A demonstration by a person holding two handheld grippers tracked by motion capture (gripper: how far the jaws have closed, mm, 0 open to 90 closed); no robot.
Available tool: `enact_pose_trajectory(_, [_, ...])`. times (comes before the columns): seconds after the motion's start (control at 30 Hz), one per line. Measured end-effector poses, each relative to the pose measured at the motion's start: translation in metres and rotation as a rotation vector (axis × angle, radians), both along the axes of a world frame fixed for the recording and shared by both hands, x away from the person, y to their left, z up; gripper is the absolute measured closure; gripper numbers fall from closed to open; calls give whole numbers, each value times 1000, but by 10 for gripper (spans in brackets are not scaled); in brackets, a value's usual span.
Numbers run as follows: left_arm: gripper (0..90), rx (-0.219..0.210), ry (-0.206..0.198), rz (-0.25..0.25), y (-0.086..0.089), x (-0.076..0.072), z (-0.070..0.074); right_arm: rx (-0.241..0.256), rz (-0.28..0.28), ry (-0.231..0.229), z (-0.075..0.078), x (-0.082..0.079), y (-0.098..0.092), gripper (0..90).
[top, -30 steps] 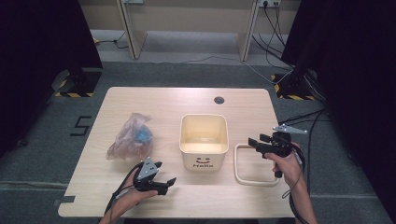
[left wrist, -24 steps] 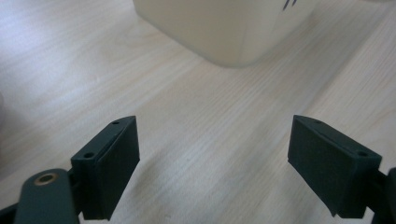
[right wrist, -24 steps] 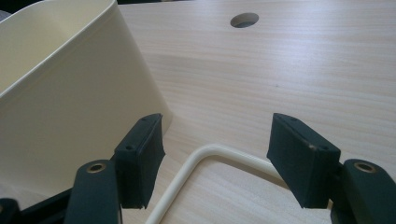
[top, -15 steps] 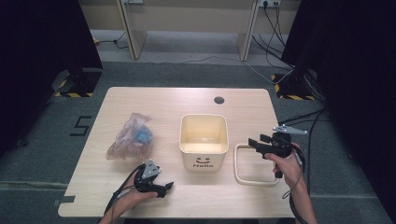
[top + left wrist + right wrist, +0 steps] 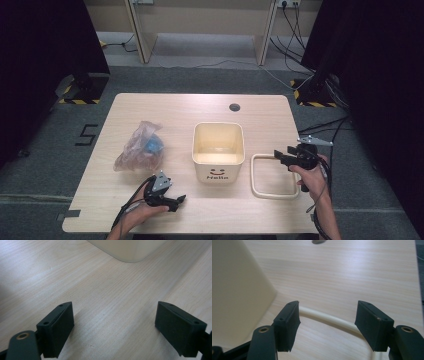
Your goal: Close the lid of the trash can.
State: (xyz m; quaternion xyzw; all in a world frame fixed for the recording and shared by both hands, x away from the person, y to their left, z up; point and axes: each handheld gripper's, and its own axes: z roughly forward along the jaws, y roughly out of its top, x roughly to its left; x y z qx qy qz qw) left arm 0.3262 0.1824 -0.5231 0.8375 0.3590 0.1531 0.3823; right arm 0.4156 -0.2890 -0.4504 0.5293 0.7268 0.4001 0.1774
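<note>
A cream square bin (image 5: 218,150) printed with a smiley face and "Hello" stands at the table's middle; its wall (image 5: 234,292) fills the left of the right gripper view and its corner (image 5: 127,250) tops the left gripper view. A cream rectangular frame (image 5: 272,176) lies flat right of the bin. My right gripper (image 5: 281,156) hovers open over the frame's far side, and the frame's bar (image 5: 327,319) runs between its jaws. My left gripper (image 5: 179,200) rests open near the front edge, left of the bin, with bare wood between its jaws. A crumpled clear plastic bag (image 5: 141,147) with something blue inside lies left of the bin.
A dark round cable hole (image 5: 234,107) sits in the wooden table (image 5: 165,112) near its far edge. Desk legs and cables lie on the grey floor beyond the table. Dark curtains hang at both sides.
My left gripper has shifted slightly to the right along the front edge. The right gripper holds its place over the frame.
</note>
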Motion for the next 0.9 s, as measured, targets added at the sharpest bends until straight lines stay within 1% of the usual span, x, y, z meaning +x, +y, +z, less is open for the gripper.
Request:
enact_pose_trajectory(0.03, [144,1,0,1,0,0,0,-13,-19,8,-3,-1,-3,360])
enact_pose_trajectory(0.07, [144,1,0,2,0,0,0,-13,-19,8,-3,-1,-3,360])
enact_pose_trajectory(0.13, [140,-2,2,2,0,0,0,-8,-32,16,-6,-2,-6,321])
enact_pose_trajectory(0.17, [137,-2,3,4,0,0,0,-7,-39,18,-8,-3,-10,319])
enact_pose_trajectory(0.27, [134,-2,3,4,0,1,0,-13,-43,24,-10,-4,-13,318])
enact_pose_trajectory(0.3, [134,-1,3,3,0,1,0,-30,-41,29,-13,-5,-14,342])
enact_pose_trajectory(0.37, [134,-1,3,3,-1,1,0,-39,-42,32,-14,-4,-15,355])
enact_pose_trajectory(0.4, [134,-1,3,3,0,1,0,-64,-41,34,-16,-4,-15,377])
enact_pose_trajectory(0.43, [134,-1,3,3,0,1,0,-79,-44,38,-17,-4,-16,393])
enact_pose_trajectory(0.5, [134,-1,3,3,0,1,0,-120,-43,43,-22,-3,-17,451])
enact_pose_trajectory(0.63, [134,-1,3,3,0,1,0,-191,-36,55,-32,0,-19,520])
enact_pose_trajectory(0.67, [134,-1,3,4,0,1,0,-196,-45,66,-34,0,-20,538])
enact_pose_trajectory(0.8, [134,-1,3,4,0,1,0,-221,-49,70,-40,2,-24,598])
enact_pose_trajectory(0.83, [134,-2,3,4,0,1,0,-225,-60,77,-42,2,-24,616])
enact_pose_trajectory(0.87, [134,-2,3,4,0,1,0,-225,-60,77,-42,2,-24,616])
enact_pose_trajectory(0.9, [134,-2,3,4,0,1,0,-236,-66,91,-44,2,-25,622])
